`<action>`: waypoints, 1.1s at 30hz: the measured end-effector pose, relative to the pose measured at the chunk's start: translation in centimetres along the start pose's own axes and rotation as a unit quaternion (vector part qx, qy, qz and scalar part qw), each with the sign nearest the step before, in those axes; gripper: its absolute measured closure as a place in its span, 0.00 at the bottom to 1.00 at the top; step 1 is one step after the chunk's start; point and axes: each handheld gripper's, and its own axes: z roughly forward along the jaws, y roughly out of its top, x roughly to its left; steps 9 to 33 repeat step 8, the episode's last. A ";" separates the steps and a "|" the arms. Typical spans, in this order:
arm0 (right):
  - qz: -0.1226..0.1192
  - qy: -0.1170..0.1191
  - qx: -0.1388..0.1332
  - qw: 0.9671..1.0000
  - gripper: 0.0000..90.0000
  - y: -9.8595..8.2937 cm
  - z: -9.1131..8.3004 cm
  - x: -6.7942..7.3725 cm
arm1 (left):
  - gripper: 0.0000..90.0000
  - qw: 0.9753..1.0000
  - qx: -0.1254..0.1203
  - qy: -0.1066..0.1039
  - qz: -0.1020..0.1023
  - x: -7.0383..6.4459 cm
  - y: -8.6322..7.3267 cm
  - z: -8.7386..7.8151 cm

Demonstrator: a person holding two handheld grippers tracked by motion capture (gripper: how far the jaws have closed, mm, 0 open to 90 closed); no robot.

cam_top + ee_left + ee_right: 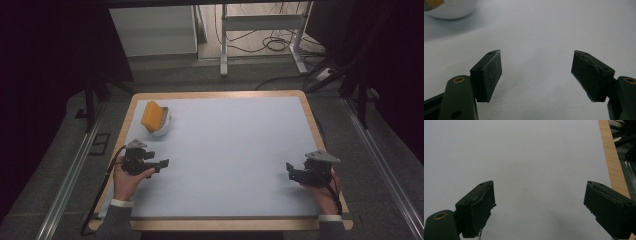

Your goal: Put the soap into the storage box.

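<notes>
While both hands rest low on the bench (230,150), nothing is held yet
Scene: white bowl (162,125) with an orange sponge (152,116) in it, at about ten o'clock on the bench, near the far left corner
Left gripper (161,163): fingers (487,75) spread wide, nothing between them; sits at about eight o'clock on the bench
Right gripper (290,171): fingers (477,207) spread wide and empty; sits at about four o'clock, near the wooden edge (612,160)
Key relation: bowl lies at roughly twelve o'clock from the left gripper, near it, and well apart from the right one; in the left gripper view the bowl (449,10) shows at eleven o'clock past the fingers
Sponge axis: stands tilted on edge, long side running roughly from seven to one o'clock
Judgement: left hand is the nearer one for the reach
</notes>
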 end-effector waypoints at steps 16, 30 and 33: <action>-0.006 0.001 -0.009 1.000 0.11 0.0 -0.3 -0.1 | 0.27 1.000 0.004 0.001 -0.002 0.3 -0.2 0.0; -0.006 0.001 -0.009 1.000 0.11 0.0 -0.3 -0.1 | 0.27 1.000 0.004 0.001 -0.002 0.3 -0.2 0.0; -0.006 0.001 -0.009 1.000 0.11 0.0 -0.3 -0.1 | 0.27 1.000 0.004 0.001 -0.002 0.3 -0.2 0.0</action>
